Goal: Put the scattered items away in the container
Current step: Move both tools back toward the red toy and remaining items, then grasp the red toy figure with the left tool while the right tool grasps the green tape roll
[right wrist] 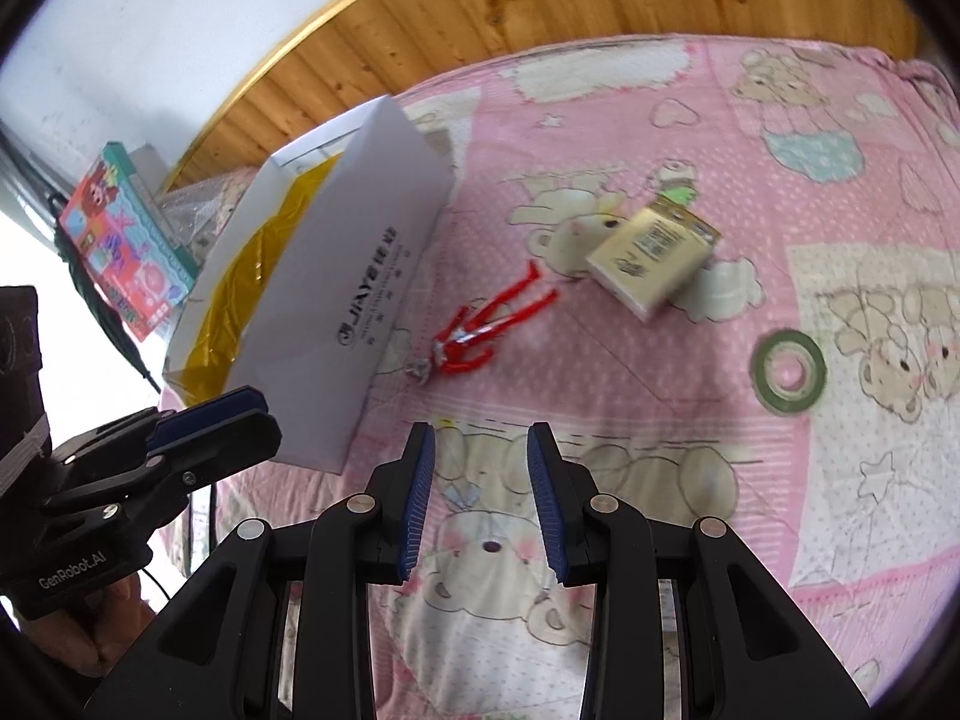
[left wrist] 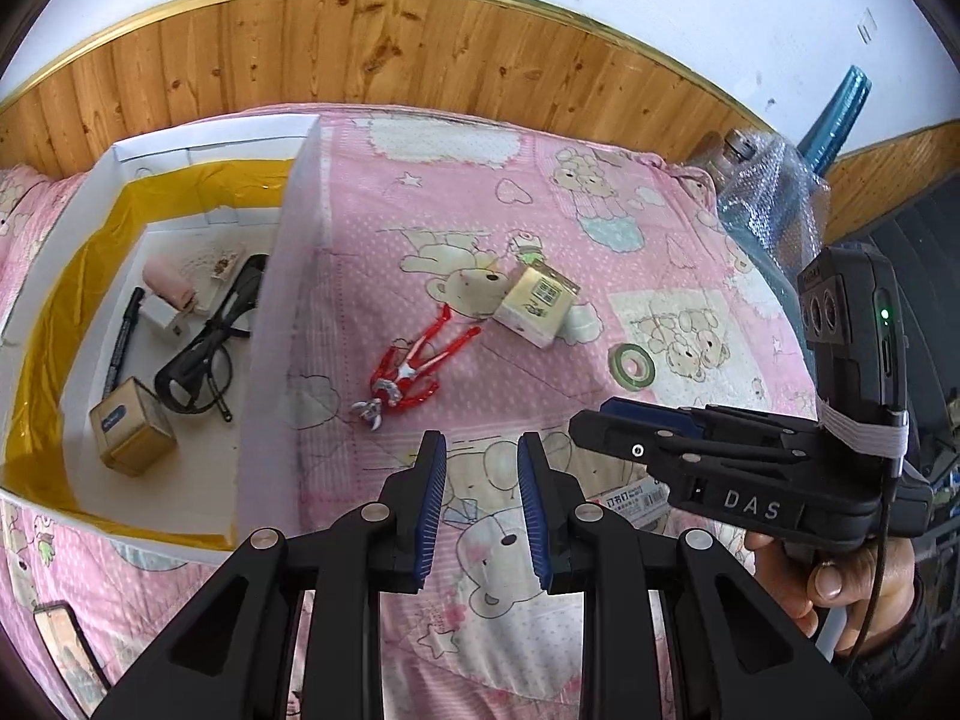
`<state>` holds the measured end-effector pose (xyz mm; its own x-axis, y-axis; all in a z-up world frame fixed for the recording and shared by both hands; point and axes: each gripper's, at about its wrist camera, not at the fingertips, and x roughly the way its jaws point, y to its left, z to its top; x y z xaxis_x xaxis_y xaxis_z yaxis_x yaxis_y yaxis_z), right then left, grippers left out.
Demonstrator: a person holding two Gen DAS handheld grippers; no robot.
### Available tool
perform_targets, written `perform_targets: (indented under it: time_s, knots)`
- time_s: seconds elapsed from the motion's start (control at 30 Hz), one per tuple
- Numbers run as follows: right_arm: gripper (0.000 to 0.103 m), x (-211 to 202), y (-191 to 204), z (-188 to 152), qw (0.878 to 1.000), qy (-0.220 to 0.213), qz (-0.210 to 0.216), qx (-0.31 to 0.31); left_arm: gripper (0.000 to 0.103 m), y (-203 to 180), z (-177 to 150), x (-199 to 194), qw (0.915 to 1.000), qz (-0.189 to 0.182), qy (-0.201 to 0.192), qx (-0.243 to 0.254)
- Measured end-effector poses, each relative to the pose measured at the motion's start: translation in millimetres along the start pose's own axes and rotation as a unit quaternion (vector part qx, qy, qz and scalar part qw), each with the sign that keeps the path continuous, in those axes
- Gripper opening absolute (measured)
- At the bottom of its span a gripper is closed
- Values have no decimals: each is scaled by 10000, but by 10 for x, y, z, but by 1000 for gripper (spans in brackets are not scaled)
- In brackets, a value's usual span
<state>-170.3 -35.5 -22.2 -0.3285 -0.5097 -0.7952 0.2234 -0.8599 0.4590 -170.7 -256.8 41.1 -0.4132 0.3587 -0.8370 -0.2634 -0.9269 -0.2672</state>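
Far left, left wrist view: white box (left wrist: 264, 324) with yellow lining sits on the pink bear-print bedspread (left wrist: 600, 252). Inside it, lying on the floor of the box: a black pen (left wrist: 123, 336), a small tan carton (left wrist: 132, 426), black glasses (left wrist: 207, 354), a pink cylinder-shaped thing (left wrist: 171, 285) resting over a white block, and a patterned card toward the back.

Just right of the box wall: red and silver action figure (left wrist: 414, 366), flat on the bedspread, legs pointing up-frame. Near its feet, a cream carton with a barcode (left wrist: 537, 306), tilted. Just behind that, a small green and white item, too small to make out. Further right: green tape ring (left wrist: 630, 365), flat, apart from the carton.

Left gripper (left wrist: 482, 450): fingers parted with a moderate gap, nothing between the blue pads, hovering over the bedspread short of the figure.

Right gripper (right wrist: 482, 444): fingers parted about as far, empty, above a bear print. In the left view its tips look close together side-on; a hand (left wrist: 840, 576) grips its handle at the right edge. A printed packet lies partly hidden under it.

Far right, off the bed edge: bubble-wrapped bundle (left wrist: 774, 204) with a blue tube sticking up
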Motion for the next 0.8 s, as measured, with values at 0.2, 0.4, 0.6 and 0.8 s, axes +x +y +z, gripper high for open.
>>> perform_targets:
  time_s: [0.2,0.4,0.6,0.8]
  knots:
    - [35,-1,-265,-33,9997,-4,-103,238,26,-77,1,175,9999,6,116,62]
    - [35,-7,-563,-50,9983,-59,-277,515,26,-38,13,340,9998,33,199,-12]
    - [35,-15,-844,-9,9959,-129,-373,811,28,7,32,585,9992,120,362,-94]
    - [35,54,-963,19,9953,-47,-429,861,28,64,80,847,9985,241,474,-129]
